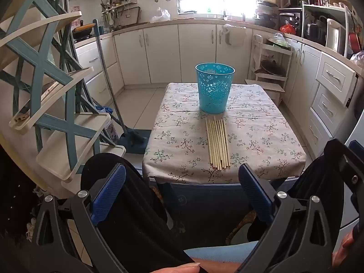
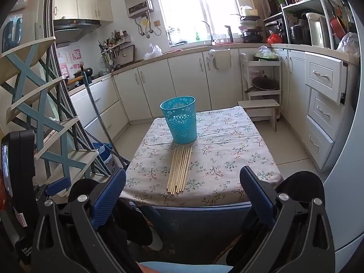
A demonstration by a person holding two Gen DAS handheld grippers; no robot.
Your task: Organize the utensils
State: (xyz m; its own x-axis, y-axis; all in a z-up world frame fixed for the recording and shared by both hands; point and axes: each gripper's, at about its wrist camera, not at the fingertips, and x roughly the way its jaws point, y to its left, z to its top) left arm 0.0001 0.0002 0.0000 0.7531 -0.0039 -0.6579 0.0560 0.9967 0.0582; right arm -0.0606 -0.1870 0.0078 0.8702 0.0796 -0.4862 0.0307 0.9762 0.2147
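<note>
Chopsticks (image 1: 217,142) at 6 o'clock of bin (image 1: 214,88), both grippers (image 1: 182,179) (image 2: 183,183) released, empty; risk: careless pinch scatters loose sticks.

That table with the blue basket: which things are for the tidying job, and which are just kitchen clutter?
For the job:
- chopsticks, lying in a row on the table
- blue basket, upright just behind them
- left gripper and right gripper, both open and empty

Just lying about:
- mop
- step stool
- folding rack
</note>
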